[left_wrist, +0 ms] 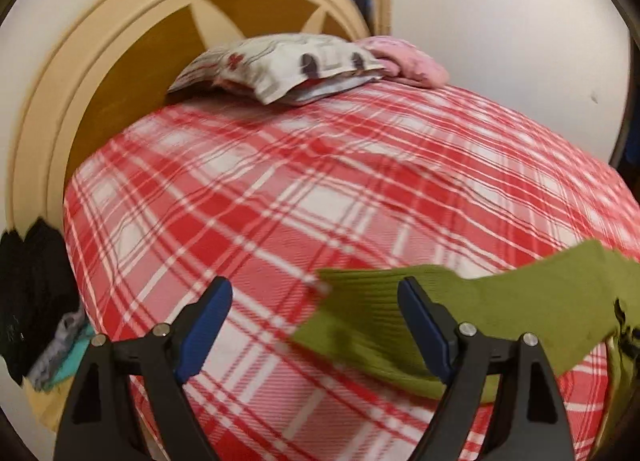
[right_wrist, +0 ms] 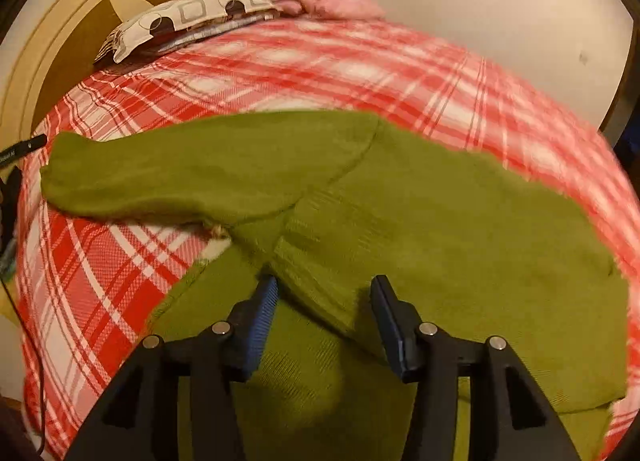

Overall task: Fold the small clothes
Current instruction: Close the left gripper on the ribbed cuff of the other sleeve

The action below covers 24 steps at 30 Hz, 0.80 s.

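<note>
A green knitted sweater point(right_wrist: 440, 221) lies spread on the red plaid bed cover point(right_wrist: 100, 281), one sleeve point(right_wrist: 180, 173) stretched out to the left. My right gripper point(right_wrist: 323, 293) hovers over its near part with the jaws partly apart. A ribbed fold of the green knit point(right_wrist: 320, 281) lies between the fingers, and the pads do not visibly press it. In the left wrist view my left gripper point(left_wrist: 316, 285) stands wide open over the plaid cover point(left_wrist: 280, 181). A ribbed end of the sweater point(left_wrist: 500, 301) lies under and past its right finger point(left_wrist: 420, 313); nothing is gripped.
A patterned pillow point(left_wrist: 280, 65) and a pink cloth point(left_wrist: 408, 57) lie at the head of the bed against a round cream headboard point(left_wrist: 100, 73). Dark and teal clothes point(left_wrist: 32, 281) are piled beside the bed's left edge. A black cable point(right_wrist: 24, 149) hangs there. White wall at right.
</note>
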### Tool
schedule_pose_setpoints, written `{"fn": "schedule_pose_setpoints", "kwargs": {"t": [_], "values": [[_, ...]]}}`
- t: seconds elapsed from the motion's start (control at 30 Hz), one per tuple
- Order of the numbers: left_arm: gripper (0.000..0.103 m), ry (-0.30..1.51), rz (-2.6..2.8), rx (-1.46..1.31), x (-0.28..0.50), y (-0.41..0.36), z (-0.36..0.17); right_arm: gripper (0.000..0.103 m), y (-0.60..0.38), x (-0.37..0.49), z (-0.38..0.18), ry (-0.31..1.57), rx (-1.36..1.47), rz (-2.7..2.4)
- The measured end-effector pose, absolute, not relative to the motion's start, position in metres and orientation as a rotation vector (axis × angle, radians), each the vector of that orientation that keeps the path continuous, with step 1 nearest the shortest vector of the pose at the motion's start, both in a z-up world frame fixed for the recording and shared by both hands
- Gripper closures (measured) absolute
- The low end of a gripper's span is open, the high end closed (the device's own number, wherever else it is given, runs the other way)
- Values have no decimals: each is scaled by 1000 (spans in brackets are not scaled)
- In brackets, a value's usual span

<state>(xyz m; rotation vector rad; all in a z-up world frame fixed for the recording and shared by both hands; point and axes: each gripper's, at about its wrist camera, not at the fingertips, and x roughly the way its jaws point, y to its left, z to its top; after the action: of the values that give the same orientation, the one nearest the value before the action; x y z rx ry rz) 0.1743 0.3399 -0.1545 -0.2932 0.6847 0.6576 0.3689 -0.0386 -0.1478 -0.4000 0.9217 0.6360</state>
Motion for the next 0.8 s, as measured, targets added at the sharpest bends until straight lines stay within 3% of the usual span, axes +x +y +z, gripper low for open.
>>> {"fn": "schedule_pose_setpoints", "kwargs": {"t": [0.13, 0.5, 0.63, 0.7, 0.73, 0.77, 0.8], "values": [[11, 691, 641, -348, 171, 345, -167, 53, -33, 356, -145, 924, -414, 687], [15, 763, 564, -618, 155, 333, -196, 53, -29, 316, -120, 804, -419, 781], [29, 723, 541, -633, 163, 338, -194, 53, -22, 306, -120, 767, -450, 783], [47, 711, 563, -626, 170, 343, -195, 53, -20, 300, -118, 751, -457, 796], [67, 705, 568, -630, 171, 346, -195, 53, -19, 298, -118, 747, -457, 802], [95, 700, 560, -637, 171, 349, -195, 53, -19, 296, -117, 744, -459, 807], [96, 704, 524, -658, 172, 351, -195, 53, -19, 294, -116, 739, -460, 808]]}}
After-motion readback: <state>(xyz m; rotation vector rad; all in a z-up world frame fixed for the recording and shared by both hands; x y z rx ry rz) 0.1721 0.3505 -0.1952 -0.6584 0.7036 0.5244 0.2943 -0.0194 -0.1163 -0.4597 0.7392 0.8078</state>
